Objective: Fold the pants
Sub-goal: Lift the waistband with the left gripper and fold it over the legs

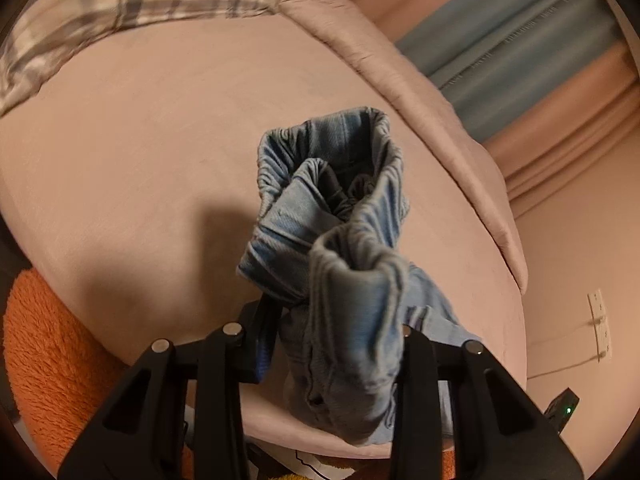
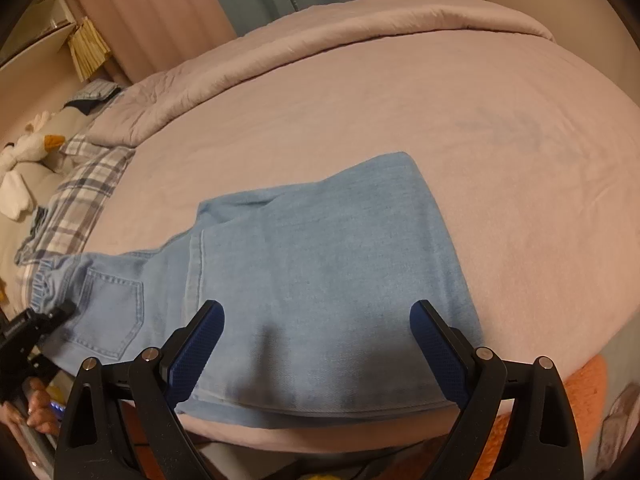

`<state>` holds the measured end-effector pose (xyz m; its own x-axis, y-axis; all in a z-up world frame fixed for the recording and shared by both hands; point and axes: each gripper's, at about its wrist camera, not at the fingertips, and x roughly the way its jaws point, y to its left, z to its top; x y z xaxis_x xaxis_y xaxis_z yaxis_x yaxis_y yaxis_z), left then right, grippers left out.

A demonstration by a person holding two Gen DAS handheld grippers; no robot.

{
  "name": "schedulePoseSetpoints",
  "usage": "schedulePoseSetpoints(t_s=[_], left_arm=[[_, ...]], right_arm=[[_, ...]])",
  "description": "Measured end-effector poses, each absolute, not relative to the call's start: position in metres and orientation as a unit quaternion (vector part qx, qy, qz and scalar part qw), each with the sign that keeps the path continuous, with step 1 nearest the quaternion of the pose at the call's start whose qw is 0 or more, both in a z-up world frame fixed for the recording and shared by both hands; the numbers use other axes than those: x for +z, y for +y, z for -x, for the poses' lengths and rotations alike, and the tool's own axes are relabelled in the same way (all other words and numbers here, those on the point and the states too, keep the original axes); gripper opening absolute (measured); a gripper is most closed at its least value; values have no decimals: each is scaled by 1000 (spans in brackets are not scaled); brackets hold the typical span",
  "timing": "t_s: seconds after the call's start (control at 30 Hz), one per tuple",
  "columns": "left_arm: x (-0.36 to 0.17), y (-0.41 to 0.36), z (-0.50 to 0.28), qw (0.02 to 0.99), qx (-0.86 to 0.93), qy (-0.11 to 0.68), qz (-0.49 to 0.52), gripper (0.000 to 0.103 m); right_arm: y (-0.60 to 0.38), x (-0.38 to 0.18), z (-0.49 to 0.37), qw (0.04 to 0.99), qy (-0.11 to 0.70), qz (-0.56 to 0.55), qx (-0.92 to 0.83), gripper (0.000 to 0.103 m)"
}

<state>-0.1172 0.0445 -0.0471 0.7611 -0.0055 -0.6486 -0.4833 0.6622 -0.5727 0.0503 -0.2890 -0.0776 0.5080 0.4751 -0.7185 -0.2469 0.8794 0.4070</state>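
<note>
Two grippers: left gripper clamps the jeans' bunched waistband end, long axis running toward the idle, wide-open right gripper over the legs.

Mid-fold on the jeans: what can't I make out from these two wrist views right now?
- Left gripper pads: left wrist view, buried in bunched jeans.
- Jeans' near hem: right wrist view, behind the right gripper fingers.
- Hand: right wrist view, cut off by the frame edge.
</note>
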Motion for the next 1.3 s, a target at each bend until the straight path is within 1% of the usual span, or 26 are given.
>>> schedulePoseSetpoints(t_s=[0.47, 0.77, 1.3], left_arm=[[-25, 11, 90, 881, 87, 316, 341, 30], [-24, 7, 76, 886, 57, 322, 329, 29], [-25, -12, 49, 893, 9, 339, 297, 29]], right_arm=[[-296, -81, -51, 859, 450, -135, 203, 93], [-300, -85, -50, 855, 454, -141, 209, 94], [-304, -90, -52, 852, 461, -147, 202, 93]])
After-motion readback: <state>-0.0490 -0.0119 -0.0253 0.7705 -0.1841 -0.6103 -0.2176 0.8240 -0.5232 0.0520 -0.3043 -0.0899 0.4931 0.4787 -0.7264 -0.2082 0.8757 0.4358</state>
